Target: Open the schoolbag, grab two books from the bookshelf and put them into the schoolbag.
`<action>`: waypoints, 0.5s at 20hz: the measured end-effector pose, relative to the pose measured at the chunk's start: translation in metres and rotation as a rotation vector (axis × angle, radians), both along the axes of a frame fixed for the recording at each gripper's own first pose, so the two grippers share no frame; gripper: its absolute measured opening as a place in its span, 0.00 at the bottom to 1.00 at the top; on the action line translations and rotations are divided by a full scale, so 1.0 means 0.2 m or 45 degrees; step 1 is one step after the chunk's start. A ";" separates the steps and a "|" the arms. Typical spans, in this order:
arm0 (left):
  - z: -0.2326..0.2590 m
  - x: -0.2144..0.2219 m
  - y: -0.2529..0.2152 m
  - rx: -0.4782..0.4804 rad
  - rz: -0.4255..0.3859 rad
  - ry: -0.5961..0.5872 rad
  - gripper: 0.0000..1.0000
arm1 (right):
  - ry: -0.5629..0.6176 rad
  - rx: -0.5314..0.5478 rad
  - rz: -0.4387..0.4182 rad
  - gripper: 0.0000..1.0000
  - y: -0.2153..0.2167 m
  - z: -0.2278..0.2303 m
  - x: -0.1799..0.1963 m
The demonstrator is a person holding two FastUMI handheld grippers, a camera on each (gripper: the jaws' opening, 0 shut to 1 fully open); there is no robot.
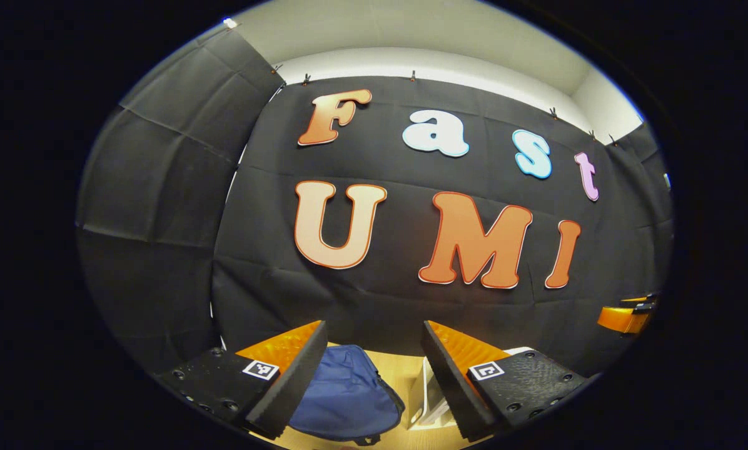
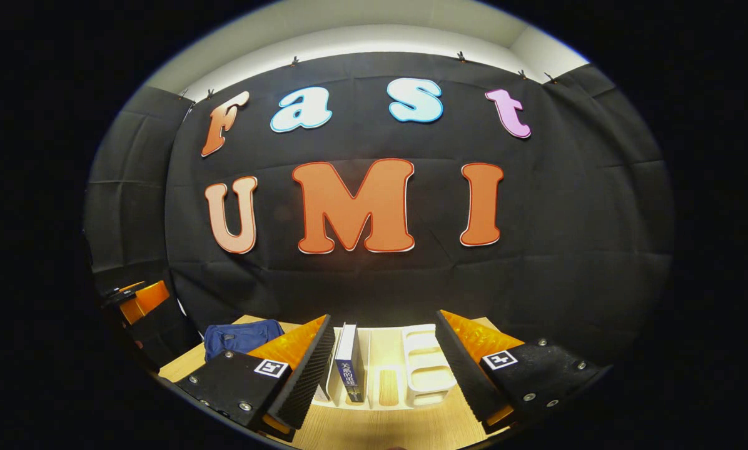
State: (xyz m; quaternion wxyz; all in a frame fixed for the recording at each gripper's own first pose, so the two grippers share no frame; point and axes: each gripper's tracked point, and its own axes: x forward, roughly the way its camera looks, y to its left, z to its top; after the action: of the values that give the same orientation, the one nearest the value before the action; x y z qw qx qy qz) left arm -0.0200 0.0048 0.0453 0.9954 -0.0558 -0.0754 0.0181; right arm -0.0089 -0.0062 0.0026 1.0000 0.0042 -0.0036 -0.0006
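Counter: pale wood, carries all below.
Schoolbag: blue, lying on counter, seen btwn my left claw's fingers, not touched.
Bookshelf: white, on counter, right of bag.
Book: upright in shelf's left slot.
Left claw: spread wide, holding nothing.
Right claw: spread wide, holding nothing, facing shelf.

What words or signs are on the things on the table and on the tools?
Book spine: pale characters run down it, too small to read for sure.
Left tool: square black-and-white markers, a pattern, no words.
Right tool: the same kind of squares, no words.
Schoolbag: no writing seen.
Bookshelf: no writing seen.
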 end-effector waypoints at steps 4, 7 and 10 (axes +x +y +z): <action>-0.01 0.00 0.01 0.059 0.003 0.000 0.94 | 0.003 0.003 -0.004 0.97 0.00 0.00 0.00; -0.02 -0.01 0.01 0.082 0.006 0.016 0.94 | 0.011 0.009 -0.006 0.97 -0.01 -0.02 -0.01; -0.05 -0.02 0.01 0.104 0.009 0.039 0.94 | 0.015 0.012 -0.006 0.97 -0.01 -0.02 -0.01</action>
State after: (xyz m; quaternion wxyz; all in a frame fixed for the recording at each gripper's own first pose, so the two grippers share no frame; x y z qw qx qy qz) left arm -0.0235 0.0066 0.0344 0.9978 -0.0145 -0.0612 0.0194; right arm -0.0105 -0.0082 -0.0009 1.0000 0.0089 0.0021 -0.0032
